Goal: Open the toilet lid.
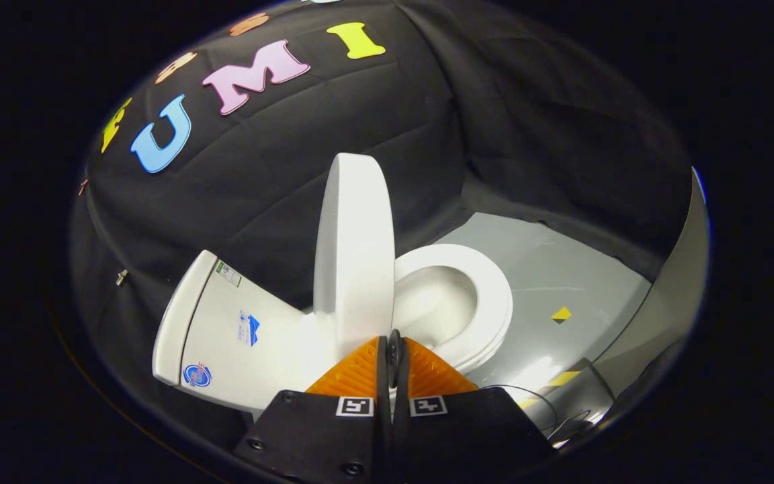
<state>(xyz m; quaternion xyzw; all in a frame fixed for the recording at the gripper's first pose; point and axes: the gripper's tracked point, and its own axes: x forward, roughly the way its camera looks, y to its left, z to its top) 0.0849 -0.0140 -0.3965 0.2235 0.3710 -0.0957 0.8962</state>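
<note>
A white toilet point(246, 336) sits on a grey floor point(562, 269), seen tilted. Its lid point(353, 249) stands raised, nearly upright and edge-on, a smooth white oval between the tank point(226, 329) and the open bowl point(454, 302). The seat ring lies flat around the bowl. The lid's lower edge is just ahead of the tongs point(394, 343), whose orange fingers point(360, 370) are pressed together.

The toilet lid point(353, 249) looks like smooth glossy white plastic, standing upright just past the fingertips. The seat point(494, 296) around the bowl has the same shiny white finish, and the tank point(226, 329) looks glazed and smooth, with a few stickers on it. The gripper point(394, 349) has its orange fingers point(357, 373) pressed together on nothing; they're ribbed matt plastic on black matt mounts. The floor point(562, 269) is smooth grey with a slight sheen.
</note>
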